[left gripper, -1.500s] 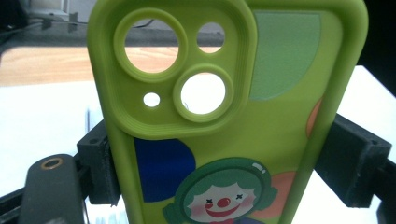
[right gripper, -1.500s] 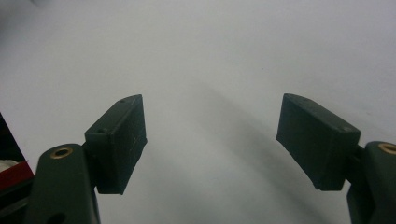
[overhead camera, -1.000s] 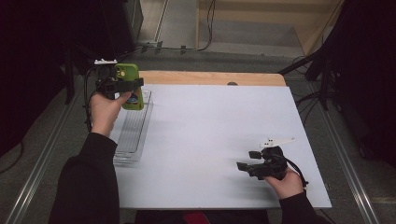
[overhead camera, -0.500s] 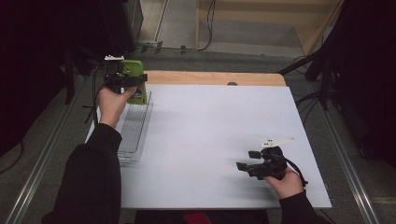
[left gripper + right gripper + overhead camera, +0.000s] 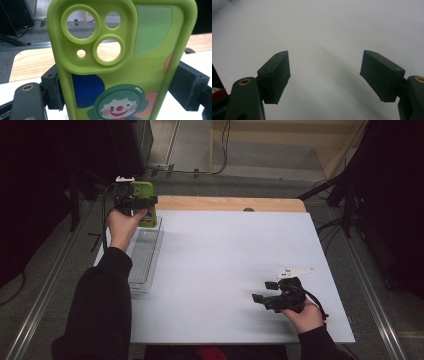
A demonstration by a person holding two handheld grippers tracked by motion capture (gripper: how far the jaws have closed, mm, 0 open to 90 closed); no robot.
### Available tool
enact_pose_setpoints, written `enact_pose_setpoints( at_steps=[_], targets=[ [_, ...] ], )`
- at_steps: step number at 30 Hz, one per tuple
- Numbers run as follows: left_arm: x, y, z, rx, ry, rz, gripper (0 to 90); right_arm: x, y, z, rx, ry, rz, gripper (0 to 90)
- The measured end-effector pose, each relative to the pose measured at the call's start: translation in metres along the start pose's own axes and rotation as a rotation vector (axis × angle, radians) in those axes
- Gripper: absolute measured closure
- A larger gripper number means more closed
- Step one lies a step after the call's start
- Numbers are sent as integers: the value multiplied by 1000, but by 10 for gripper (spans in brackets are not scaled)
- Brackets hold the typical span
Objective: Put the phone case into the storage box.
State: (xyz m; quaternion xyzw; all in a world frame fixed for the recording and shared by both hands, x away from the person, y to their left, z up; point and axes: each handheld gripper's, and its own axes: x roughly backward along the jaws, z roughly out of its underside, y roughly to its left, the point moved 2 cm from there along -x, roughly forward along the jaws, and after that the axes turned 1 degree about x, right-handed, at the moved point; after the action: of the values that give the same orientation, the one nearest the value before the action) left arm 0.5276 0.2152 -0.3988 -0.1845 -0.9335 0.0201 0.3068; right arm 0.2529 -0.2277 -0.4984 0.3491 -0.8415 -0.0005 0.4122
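A: High view, first entry: the left gripper (image 5: 134,202) is holding a green phone case (image 5: 145,209) upright at the far left corner of the white table (image 5: 225,270), over the far end of a clear tray (image 5: 142,262) that is lying along the left edge.

B: Left gripper view is agreeing. The phone case (image 5: 125,62) is standing between the two black jaws, its edges pinched on both sides; camera cut-outs are sitting at the top, a clown print below.

A: And the right gripper (image 5: 270,295)?

B: It is resting near the front right of the table, well apart from the case. Right gripper view: the right gripper (image 5: 324,75) is showing its jaws spread wide, with bare white surface between them.
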Motion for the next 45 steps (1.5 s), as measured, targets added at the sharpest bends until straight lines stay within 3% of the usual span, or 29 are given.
enact_pose_setpoints(
  at_steps=[17,21,26,31,36,45],
  targets=[
    [-17,4,13,-4,15,-14,159,1,-2,0,-12,-8,0,221],
    [-20,6,18,-1,44,-12,159,0,-2,0,-10,-7,-2,222],
    [-24,6,23,-4,35,-14,157,0,-2,0,-11,-5,-2,221],
    [-25,6,30,-36,51,-29,156,-1,-2,-1,-4,-4,-2,221],
    [-27,10,35,-11,81,-18,135,-2,-2,-2,-7,-1,-3,221],
    [-23,6,33,-31,75,-7,121,-3,-1,-3,1,0,-9,221]
  ],
)
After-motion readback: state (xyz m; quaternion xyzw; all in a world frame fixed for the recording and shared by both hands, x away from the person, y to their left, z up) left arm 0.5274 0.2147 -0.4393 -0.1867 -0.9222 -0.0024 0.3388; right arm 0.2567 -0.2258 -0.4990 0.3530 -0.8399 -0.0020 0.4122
